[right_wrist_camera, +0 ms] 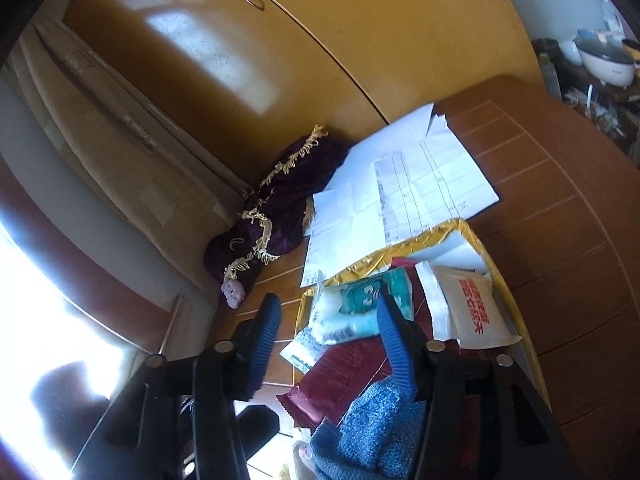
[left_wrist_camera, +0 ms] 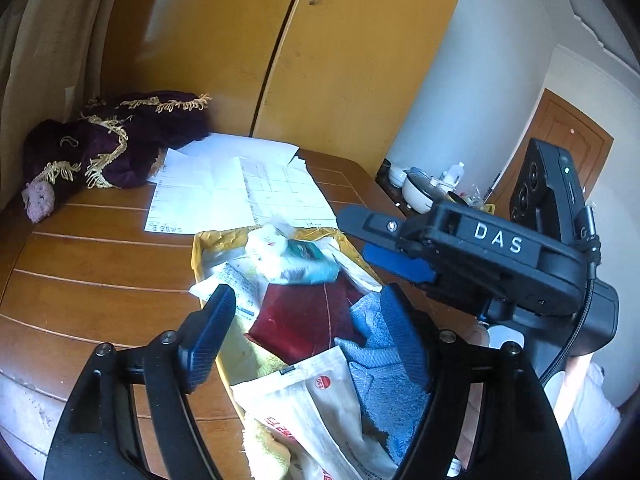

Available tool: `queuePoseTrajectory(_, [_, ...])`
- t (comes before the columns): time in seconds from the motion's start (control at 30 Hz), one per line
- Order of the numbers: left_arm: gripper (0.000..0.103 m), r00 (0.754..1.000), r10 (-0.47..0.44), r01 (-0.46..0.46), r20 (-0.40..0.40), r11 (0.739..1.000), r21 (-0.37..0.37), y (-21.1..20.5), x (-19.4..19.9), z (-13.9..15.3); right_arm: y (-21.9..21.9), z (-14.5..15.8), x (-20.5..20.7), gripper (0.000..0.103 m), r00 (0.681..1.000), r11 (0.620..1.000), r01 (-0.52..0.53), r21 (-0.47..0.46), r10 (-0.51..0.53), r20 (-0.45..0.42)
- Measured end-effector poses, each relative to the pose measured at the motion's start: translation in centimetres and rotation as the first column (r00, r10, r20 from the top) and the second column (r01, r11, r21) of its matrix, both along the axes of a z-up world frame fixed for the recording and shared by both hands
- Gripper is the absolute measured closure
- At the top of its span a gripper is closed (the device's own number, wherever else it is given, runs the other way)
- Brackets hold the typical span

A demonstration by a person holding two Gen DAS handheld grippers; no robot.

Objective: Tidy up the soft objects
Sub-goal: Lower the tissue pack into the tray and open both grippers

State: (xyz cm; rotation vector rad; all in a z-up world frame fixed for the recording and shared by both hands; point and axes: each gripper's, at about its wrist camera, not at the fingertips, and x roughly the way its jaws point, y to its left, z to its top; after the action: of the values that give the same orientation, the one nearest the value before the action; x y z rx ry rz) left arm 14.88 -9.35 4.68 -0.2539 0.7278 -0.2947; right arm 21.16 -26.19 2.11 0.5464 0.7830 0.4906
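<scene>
A gold-lined tray (left_wrist_camera: pixel 200 240) (right_wrist_camera: pixel 400 248) on the brown table holds a heap of soft things. Among them are a teal tissue pack (left_wrist_camera: pixel 304 260) (right_wrist_camera: pixel 360 304), a dark red packet (left_wrist_camera: pixel 304 320) (right_wrist_camera: pixel 344 376), a blue towel (left_wrist_camera: pixel 380 384) (right_wrist_camera: pixel 376 432), white packets (left_wrist_camera: pixel 320 400) (right_wrist_camera: pixel 476 312) and a yellow cloth (left_wrist_camera: pixel 264 444). My left gripper (left_wrist_camera: pixel 308 320) hangs open over the near end of the heap, its right finger beside the blue towel. My right gripper (right_wrist_camera: pixel 328 320) (left_wrist_camera: pixel 360 236) is open above the tissue pack. Neither holds anything.
A purple velvet cloth with gold fringe (left_wrist_camera: pixel 112 140) (right_wrist_camera: pixel 280 200) and a small pink fuzzy thing (left_wrist_camera: pixel 40 200) (right_wrist_camera: pixel 234 294) lie at the table's far left. White papers (left_wrist_camera: pixel 240 188) (right_wrist_camera: pixel 400 184) lie behind the tray. A yellow wardrobe (left_wrist_camera: pixel 320 60) stands behind; a cluttered side table with a cooker (left_wrist_camera: pixel 420 192) stands to the right.
</scene>
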Motion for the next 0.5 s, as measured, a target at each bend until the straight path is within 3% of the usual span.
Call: queuePoseTrajectory(0.5, [0.026, 0.995, 0.078, -0.082, 0.063, 0.994, 0.069, -0.1, -1.6, 0.8, 0.2, 0.8, -0.9, 0.036, 0.998, 1.000, -0.005, -0.012, 0.006, 0.060])
